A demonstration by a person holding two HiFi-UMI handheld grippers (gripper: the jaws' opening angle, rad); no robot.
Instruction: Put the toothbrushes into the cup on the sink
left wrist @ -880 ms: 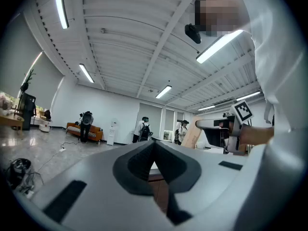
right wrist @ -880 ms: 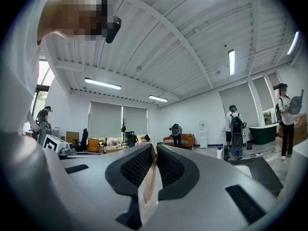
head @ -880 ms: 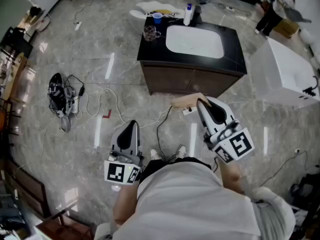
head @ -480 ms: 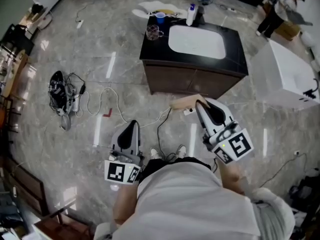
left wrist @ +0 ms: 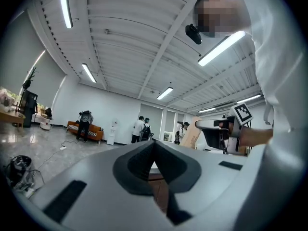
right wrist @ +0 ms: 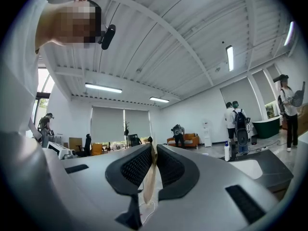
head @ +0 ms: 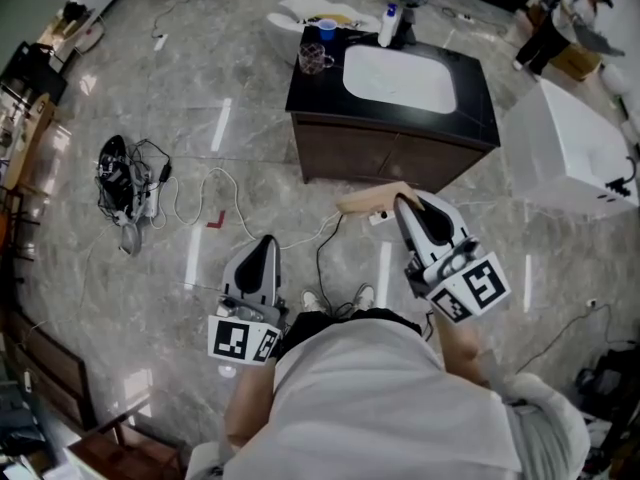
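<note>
Over the glossy grey marble floor (head: 250, 158), the right hand-held gripper (head: 399, 204) is pinching a flat, pale tan piece (head: 366, 201) edge-on between its ribbed pads — whether that is a toothbrush I cannot tell — while the left hand-held gripper (head: 265, 242) is hanging with its smooth grey jaws pressed together on nothing. Well ahead of both, a clear glass mug (head: 313, 60) and a small blue cup (head: 327, 30) are standing on the black top beside the white oval sink (head: 400, 78).
</note>
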